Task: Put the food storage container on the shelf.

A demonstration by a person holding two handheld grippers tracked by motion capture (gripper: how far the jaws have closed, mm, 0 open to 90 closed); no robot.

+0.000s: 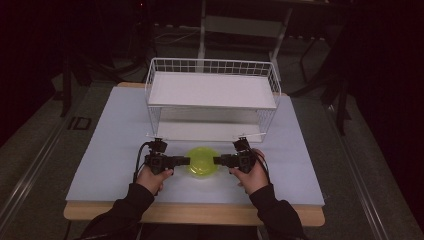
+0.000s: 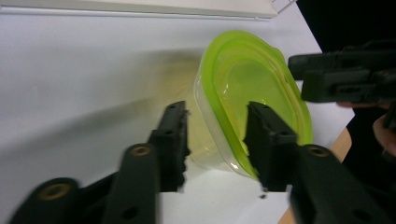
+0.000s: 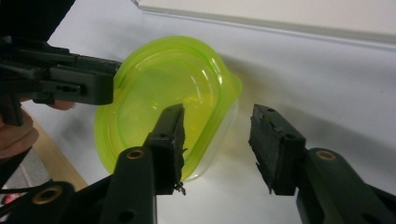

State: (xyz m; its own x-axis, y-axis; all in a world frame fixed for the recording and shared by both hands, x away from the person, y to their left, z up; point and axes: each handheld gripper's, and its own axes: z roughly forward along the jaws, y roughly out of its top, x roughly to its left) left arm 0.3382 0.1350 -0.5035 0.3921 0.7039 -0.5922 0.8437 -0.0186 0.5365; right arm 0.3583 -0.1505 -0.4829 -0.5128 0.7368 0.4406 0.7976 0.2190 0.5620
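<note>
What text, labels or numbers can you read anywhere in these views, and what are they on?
None can be read.
Green-lidded container: no label or print visible.
White wire shelf rack: plain panels, no markings.
Left gripper and right gripper: black jaws carry no legible lettering.
Dark plate on the floor left of the table: too small and dim to tell whether it bears any text.

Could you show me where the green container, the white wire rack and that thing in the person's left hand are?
Green container (image 1: 203, 161), high view, middle of its lid.
Wire rack (image 1: 212, 90), high view, its top shelf.
Left gripper (image 2: 217, 133), left gripper view, gap between its fingertips.
</note>
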